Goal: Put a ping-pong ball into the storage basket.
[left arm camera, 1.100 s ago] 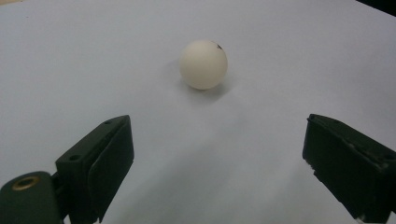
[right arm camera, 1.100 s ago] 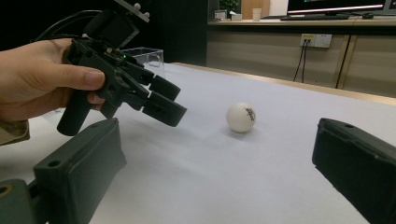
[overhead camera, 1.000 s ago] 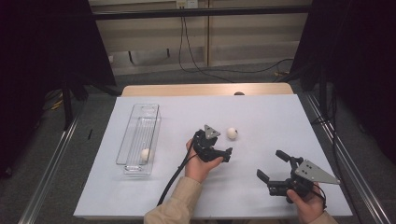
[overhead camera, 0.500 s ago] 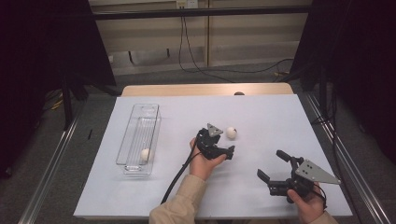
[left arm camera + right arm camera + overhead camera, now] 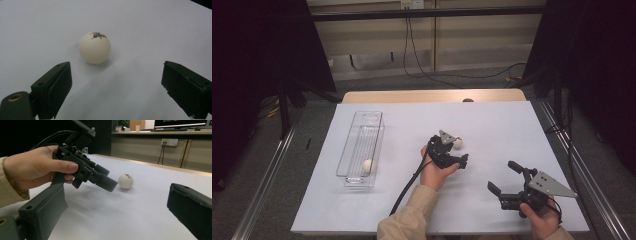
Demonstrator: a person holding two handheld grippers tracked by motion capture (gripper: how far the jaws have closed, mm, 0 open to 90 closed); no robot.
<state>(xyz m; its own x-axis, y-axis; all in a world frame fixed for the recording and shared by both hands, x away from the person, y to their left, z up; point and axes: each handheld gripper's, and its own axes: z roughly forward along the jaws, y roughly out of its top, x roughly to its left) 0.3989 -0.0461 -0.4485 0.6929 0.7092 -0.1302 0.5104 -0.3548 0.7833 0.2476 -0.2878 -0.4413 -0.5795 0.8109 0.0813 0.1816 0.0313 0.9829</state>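
A white ping-pong ball [image 5: 458,143] with a small printed logo rests on the white table sheet [image 5: 492,125]. My left gripper [image 5: 458,151] is held by a hand just short of it, open. In the left gripper view the ball [image 5: 94,47] lies a little ahead of the spread jaws of the left gripper [image 5: 117,73], not between them. My right gripper [image 5: 502,176] is open near the front right of the table with nothing in it. The right gripper [image 5: 115,202] looks across at the left gripper [image 5: 100,178] and the ball [image 5: 125,181].
A clear plastic tray [image 5: 353,131] stands lengthwise at the left with a second white ball [image 5: 368,165] in its near end. The left gripper's black cable [image 5: 409,182] trails back along the sleeve. A wooden strip [image 5: 432,96] edges the far side.
My left gripper has crept a little to the right, closer to the ball. The ball and the right gripper have stayed put.
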